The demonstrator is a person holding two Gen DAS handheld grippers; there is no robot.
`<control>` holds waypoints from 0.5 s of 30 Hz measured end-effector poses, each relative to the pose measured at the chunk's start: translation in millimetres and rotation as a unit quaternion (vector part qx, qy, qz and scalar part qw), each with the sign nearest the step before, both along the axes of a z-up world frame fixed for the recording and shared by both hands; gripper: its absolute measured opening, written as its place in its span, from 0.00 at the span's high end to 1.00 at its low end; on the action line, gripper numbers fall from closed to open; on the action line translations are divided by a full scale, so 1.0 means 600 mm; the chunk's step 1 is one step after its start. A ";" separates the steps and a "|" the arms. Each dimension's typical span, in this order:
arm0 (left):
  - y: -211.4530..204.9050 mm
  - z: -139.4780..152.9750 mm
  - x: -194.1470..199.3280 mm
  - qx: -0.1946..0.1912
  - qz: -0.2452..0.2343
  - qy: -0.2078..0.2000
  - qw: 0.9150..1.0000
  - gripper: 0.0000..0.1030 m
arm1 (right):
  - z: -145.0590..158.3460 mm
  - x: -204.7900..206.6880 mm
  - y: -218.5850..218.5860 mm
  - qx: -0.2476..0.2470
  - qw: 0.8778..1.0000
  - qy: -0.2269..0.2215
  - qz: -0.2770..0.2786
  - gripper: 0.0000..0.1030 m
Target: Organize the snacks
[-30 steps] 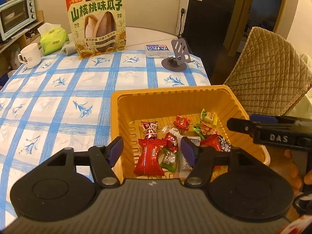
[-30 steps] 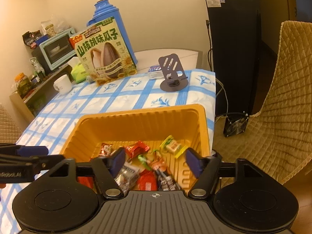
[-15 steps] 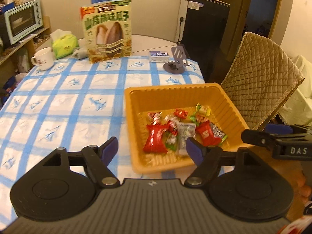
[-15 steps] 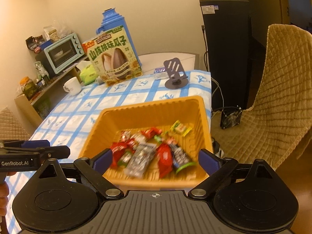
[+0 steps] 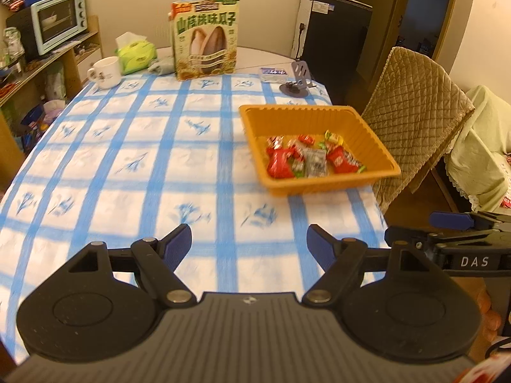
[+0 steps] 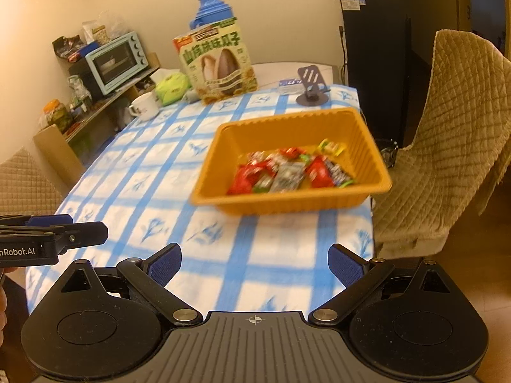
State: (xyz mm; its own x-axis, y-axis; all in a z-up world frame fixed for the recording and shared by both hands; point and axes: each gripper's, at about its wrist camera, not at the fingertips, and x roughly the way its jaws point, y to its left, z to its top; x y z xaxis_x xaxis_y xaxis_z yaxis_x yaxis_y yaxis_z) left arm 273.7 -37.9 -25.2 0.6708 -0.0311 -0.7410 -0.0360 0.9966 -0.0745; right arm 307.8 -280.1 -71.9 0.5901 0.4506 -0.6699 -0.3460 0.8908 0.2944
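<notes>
An orange tray (image 5: 377,146) (image 6: 367,137) stands at the right edge of the blue-checked table. It holds several wrapped snacks (image 5: 306,159) (image 6: 287,172), mostly red, some silver and green. My left gripper (image 5: 249,242) is open and empty, well back from the tray over the near part of the table. My right gripper (image 6: 254,263) is open and empty, also back from the tray. Each gripper shows at the side of the other's view.
A sunflower-seed box (image 5: 206,38) stands at the table's far end, with a white mug (image 5: 105,71), a green tissue pack (image 5: 134,52) and a grey phone stand (image 5: 295,79). A quilted chair (image 5: 415,95) is right of the table. A shelf with a toaster oven (image 5: 59,19) is left.
Both grippers have pulled back and up from the tray, which now looks smaller and farther away. Both sets of jaws have spread wider. The snacks stay in the tray.
</notes>
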 end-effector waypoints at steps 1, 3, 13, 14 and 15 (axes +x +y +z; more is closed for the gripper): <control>0.008 0.001 -0.017 -0.001 0.001 0.001 1.000 0.25 | 0.002 -0.014 0.007 -0.001 1.000 0.001 0.000 0.05; 0.020 0.002 -0.049 -0.003 0.001 0.003 1.000 0.25 | 0.005 -0.043 0.021 0.000 1.000 0.002 0.002 0.05; 0.069 -0.007 -0.182 -0.006 0.001 0.016 1.000 0.25 | -0.001 -0.168 0.087 -0.006 1.000 0.018 0.014 0.05; 0.072 -0.007 -0.192 -0.005 0.000 0.016 1.000 0.25 | -0.001 -0.178 0.092 -0.006 1.000 0.019 0.015 0.05; 0.074 -0.007 -0.201 -0.005 -0.001 0.017 1.000 0.25 | -0.002 -0.186 0.097 -0.006 1.000 0.020 0.017 0.05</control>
